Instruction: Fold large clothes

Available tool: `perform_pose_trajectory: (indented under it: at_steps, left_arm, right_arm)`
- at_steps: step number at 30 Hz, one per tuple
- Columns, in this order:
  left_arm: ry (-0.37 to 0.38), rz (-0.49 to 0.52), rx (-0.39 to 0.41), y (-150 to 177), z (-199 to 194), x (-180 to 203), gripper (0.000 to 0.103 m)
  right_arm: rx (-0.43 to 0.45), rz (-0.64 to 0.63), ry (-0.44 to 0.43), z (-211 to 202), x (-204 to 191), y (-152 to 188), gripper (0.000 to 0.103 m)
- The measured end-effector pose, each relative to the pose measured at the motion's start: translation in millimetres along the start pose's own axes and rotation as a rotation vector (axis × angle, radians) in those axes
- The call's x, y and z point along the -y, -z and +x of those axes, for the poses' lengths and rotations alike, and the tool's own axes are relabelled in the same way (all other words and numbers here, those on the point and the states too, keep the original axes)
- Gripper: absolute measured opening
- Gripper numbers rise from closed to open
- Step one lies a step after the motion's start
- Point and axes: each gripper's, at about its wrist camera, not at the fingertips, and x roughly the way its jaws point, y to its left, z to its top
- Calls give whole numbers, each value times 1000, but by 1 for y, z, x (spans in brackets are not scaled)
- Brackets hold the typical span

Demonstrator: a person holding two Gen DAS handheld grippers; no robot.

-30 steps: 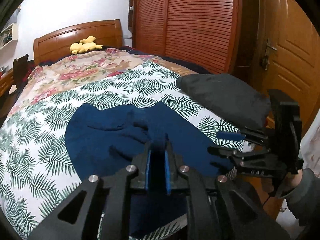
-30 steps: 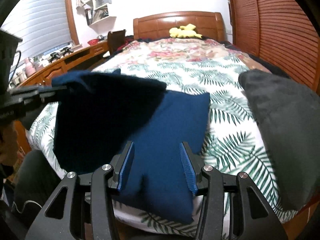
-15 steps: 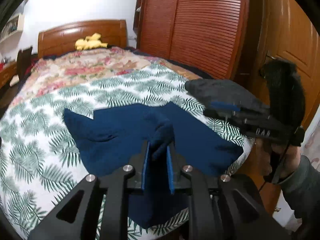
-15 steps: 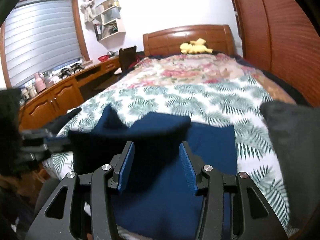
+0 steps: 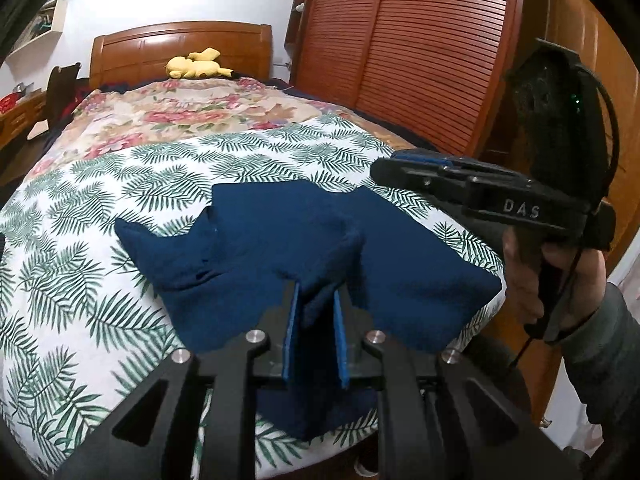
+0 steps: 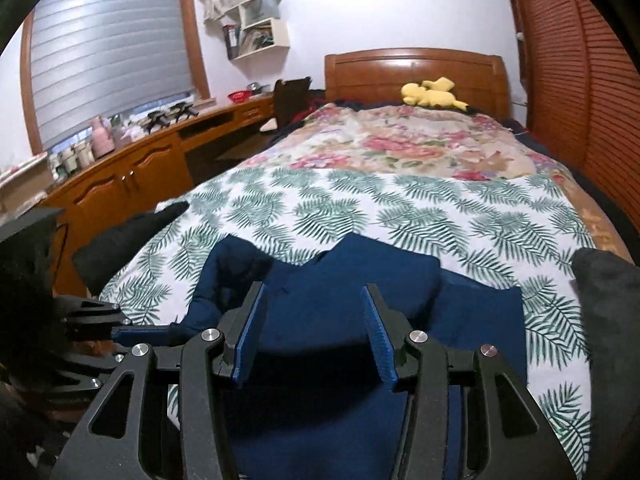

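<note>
A dark blue garment (image 5: 256, 236) lies partly folded on the palm-leaf bedspread at the foot of the bed; it also shows in the right wrist view (image 6: 360, 280). My left gripper (image 5: 315, 304) is shut on a bunched fold of the blue garment near its front edge. My right gripper (image 6: 314, 308) is open and empty, held above the garment. It appears from the side in the left wrist view (image 5: 404, 162), raised to the right of the garment.
A dark grey garment (image 6: 608, 312) lies at the bed's right edge. A yellow plush toy (image 5: 198, 65) sits by the wooden headboard. A wooden desk and cabinets (image 6: 120, 176) run along the left. Slatted wardrobe doors (image 5: 420, 48) stand to the right.
My left gripper has drawn the blue garment's fold back toward the bed's front edge. My right gripper has risen and stays open.
</note>
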Motion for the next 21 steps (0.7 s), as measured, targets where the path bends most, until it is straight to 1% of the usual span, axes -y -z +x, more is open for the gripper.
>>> perform_pose_trajectory:
  at_steps: [3, 6, 11, 13, 16, 18, 20, 21]
  left_arm:
    - [0, -24, 25, 4, -17, -11, 14]
    - [-7, -44, 26, 8, -30, -25, 14]
    - [-67, -77, 68, 18, -64, -50, 14]
    - [-104, -91, 84, 23, -80, -63, 14]
    - [-141, -108, 89, 30, -94, -80, 14]
    - [-162, -121, 85, 35, -101, -91, 14]
    - [-177, -130, 84, 39, -103, -97, 14]
    - [-181, -134, 81, 41, -104, -102, 14]
  right_arm:
    - [-24, -5, -48, 9, -12, -2, 49]
    - [-41, -34, -97, 19, -30, -7, 49]
    - [-62, -91, -151, 38, -63, -22, 49]
    - [-85, -117, -175, 49, -75, -29, 49]
    - [-147, -176, -201, 73, -92, -38, 49]
    - [-225, -211, -228, 93, -101, -42, 49]
    - [-292, -243, -224, 107, -103, -41, 49]
    - [-340, -262, -217, 116, -104, -40, 49]
